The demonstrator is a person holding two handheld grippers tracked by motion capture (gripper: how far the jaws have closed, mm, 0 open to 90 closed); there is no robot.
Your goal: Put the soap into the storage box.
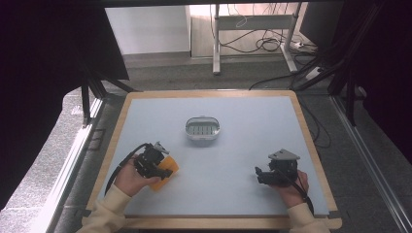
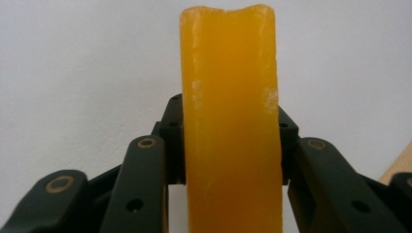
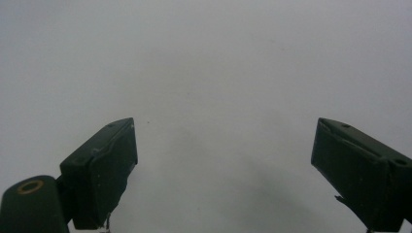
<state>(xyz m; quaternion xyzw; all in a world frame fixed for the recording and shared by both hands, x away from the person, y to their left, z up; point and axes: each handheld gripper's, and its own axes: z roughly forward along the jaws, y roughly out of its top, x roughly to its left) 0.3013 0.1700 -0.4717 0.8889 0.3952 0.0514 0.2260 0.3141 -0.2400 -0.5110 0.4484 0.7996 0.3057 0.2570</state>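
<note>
Ahead, a soap dish (image 1: pixel 202 130) (well apart) faces the gripper-held orange bar (image 2: pixel 231 121).

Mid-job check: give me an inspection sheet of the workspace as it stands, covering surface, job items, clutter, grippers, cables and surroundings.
Surface: pale blue-grey table top with a wooden rim, flat.
Job's things: orange bar, waxy and chipped along its edges, clamped between the left gripper's jaws near the table's front left; oval tray with a slotted green insert, standing alone mid-table.
Clutter: nothing seen on the table.
Grippers: left gripper shut on the orange bar; right gripper open, nothing between its jaws, held over bare table at front right.
Cables: one black cable trails from each gripper back along the forearm; loose cables on the floor beyond the table.
Surroundings: grey floor, metal desk legs behind, black curtains on both sides.
</note>
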